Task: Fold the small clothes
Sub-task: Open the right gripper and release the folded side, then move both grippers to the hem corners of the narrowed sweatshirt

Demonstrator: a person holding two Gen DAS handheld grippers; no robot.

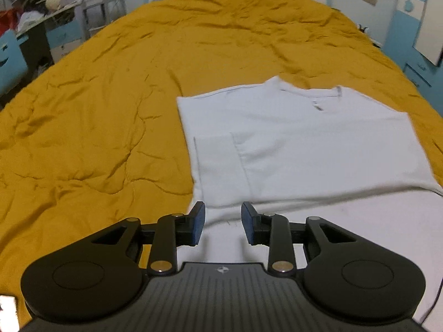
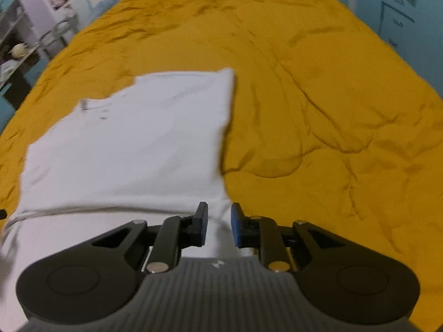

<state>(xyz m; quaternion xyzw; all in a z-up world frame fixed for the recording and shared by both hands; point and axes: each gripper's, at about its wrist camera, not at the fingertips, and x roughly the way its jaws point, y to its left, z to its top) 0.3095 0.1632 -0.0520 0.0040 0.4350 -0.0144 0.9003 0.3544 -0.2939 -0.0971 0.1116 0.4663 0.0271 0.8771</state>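
A white T-shirt (image 1: 304, 144) lies on the mustard-yellow quilt (image 1: 91, 105), collar at the far end, both sides folded in to a narrow rectangle. It also shows in the right wrist view (image 2: 133, 144). My left gripper (image 1: 223, 224) is open and empty above the shirt's near left corner. My right gripper (image 2: 219, 224) is open and empty above the shirt's near right corner, with the quilt (image 2: 332, 110) to its right. The near hem is hidden under both grippers.
The quilt covers a wide bed with wrinkled free surface left of the shirt and right of it. Shelves and a metal cart (image 1: 102, 8) stand beyond the bed's left edge. Blue cabinets (image 2: 398, 19) stand at the right.
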